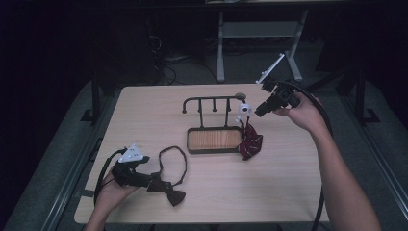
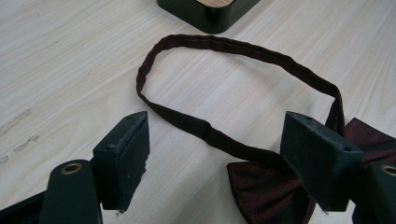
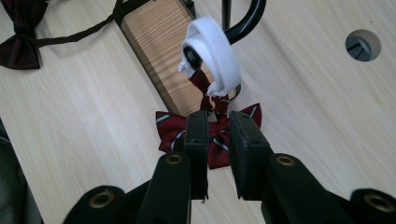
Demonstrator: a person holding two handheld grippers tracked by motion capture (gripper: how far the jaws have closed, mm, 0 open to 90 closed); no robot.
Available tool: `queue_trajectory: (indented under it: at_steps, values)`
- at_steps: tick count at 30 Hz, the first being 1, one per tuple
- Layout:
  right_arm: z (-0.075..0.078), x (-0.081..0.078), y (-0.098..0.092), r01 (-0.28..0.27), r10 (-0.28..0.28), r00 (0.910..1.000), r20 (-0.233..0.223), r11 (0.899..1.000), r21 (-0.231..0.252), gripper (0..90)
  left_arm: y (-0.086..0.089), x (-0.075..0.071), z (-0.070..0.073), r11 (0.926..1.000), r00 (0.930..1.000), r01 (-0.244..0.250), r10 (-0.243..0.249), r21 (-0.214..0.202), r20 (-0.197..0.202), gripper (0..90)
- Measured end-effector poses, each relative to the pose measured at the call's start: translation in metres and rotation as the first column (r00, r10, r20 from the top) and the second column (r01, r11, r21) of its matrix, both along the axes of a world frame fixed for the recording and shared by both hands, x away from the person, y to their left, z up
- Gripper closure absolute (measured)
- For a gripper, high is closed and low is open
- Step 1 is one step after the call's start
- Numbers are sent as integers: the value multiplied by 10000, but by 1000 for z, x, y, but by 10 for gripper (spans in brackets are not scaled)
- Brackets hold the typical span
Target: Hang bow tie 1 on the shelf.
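A dark maroon bow tie [image 1: 172, 194] with a looped strap [image 1: 174, 162] lies on the table's near left. My left gripper [image 1: 153, 182] is open right at it. In the left gripper view the jaws [image 2: 215, 119] stand wide apart, with the strap [image 2: 210, 135] running between them and the bow [image 2: 261, 191] by the right jaw. A red striped bow tie [image 1: 251, 143] hangs by a white strap [image 1: 244, 109] from the right end hook of a black rack [image 1: 214, 99]. My right gripper [image 3: 218, 116] is just above that striped bow [image 3: 170, 128], its jaws a narrow gap apart with nothing pinched.
The rack stands on a wooden base with a black rim [image 1: 214, 151] in the middle of the table. A round hole [image 3: 363, 45] opens in the tabletop near the rack's right end. Cables trail from both grippers, and a white stand's legs [image 1: 220, 48] rise behind the table.
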State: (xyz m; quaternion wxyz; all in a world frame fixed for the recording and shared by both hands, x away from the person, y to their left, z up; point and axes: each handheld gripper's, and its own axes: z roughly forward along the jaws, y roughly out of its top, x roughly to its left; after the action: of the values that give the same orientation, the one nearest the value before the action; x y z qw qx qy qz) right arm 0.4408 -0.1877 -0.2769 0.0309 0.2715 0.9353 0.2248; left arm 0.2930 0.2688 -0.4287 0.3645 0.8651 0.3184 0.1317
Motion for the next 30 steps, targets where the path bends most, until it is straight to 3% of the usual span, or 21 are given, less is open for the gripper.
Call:
queue_trajectory:
  at_steps: [30]
  values:
    - [-30,-19,-18,-318,348,9984,-441,9973,662,653,-1,0,-1,10000,10000,23,-22,24,-36,245]
